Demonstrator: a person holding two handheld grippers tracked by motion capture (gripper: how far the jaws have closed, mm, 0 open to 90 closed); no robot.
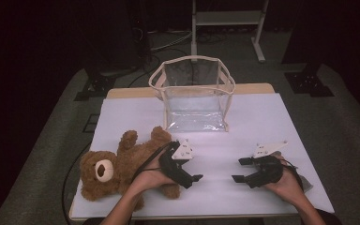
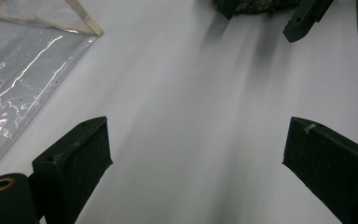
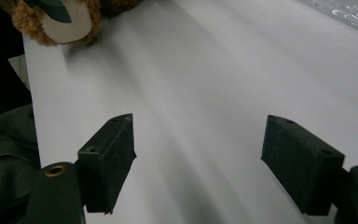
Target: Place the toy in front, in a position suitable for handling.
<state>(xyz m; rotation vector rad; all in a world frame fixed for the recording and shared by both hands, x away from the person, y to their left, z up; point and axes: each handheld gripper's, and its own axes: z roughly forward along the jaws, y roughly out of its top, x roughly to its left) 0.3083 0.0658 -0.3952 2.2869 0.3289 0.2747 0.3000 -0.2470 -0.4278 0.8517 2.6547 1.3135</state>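
We hold both grippers, left gripper (image 1: 194,174) and right gripper (image 1: 240,169), jaws wide and empty, beside the teddy bear (image 1: 117,169); no writing is readable.

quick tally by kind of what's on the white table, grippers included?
Brown plush teddy bear: 1
Clear plastic bag with beige trim: 1
Black two-jaw grippers, both open with nothing between the jaws: 2, left gripper and right gripper
Total: 4
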